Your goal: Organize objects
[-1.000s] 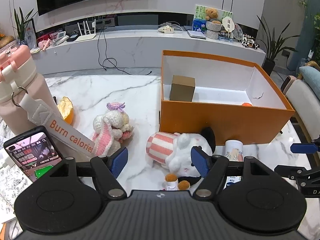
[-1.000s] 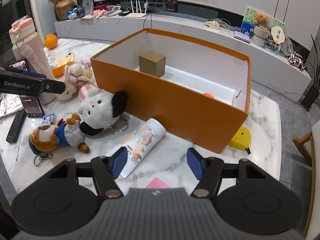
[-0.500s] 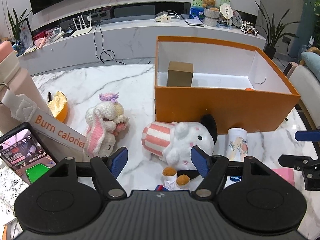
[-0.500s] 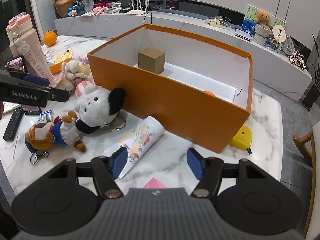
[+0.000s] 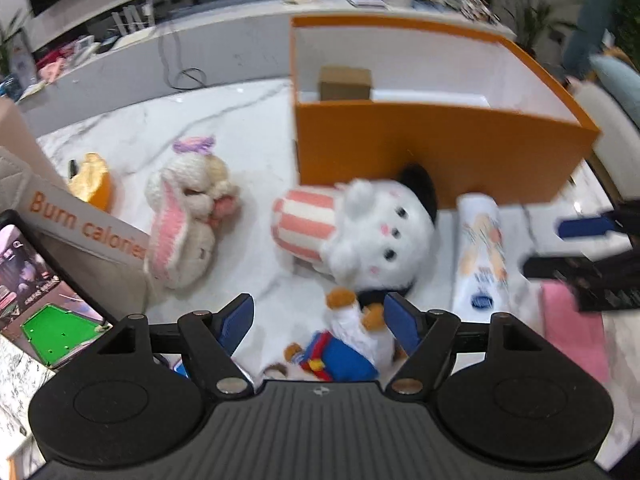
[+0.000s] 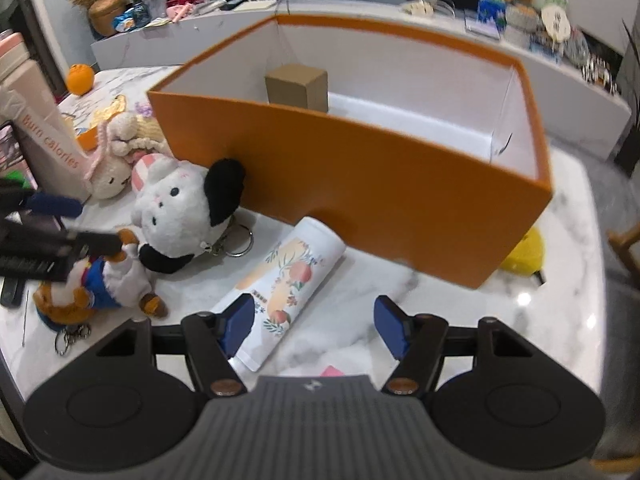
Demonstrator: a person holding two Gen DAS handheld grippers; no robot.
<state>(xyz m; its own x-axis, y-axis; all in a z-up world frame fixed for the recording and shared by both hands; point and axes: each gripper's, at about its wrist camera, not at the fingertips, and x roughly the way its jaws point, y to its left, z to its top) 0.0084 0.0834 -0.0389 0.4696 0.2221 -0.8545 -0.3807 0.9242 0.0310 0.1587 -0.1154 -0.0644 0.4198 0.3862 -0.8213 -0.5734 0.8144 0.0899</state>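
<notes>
An orange box (image 5: 440, 148) (image 6: 380, 176) stands on the marble table with a small brown carton (image 6: 297, 87) inside. Against its near wall lies a white plush with a black ear (image 5: 376, 236) (image 6: 180, 208). A small bear keychain in blue clothes (image 5: 344, 344) (image 6: 100, 280) lies just under my left gripper (image 5: 318, 318), whose jaws are opening with nothing pressed between them. A floral white tube (image 6: 288, 284) (image 5: 480, 248) lies on the table below my right gripper (image 6: 314, 322), which is open and empty. A crocheted pink-eared bunny (image 5: 188, 216) lies further left.
A pink bottle with a "Burn calories" strap (image 5: 80, 220), a phone (image 5: 36, 284), orange peel (image 5: 92, 180), a pink note (image 5: 572, 332), a yellow tape measure (image 6: 524, 252), a whole orange (image 6: 80, 78) and a remote (image 6: 12, 292) crowd the table. A counter runs behind.
Both grippers have sunk closer to the table. The left view now looks down on the bear keychain, and its jaws stand slightly wider. The right gripper has come nearer the tube.
</notes>
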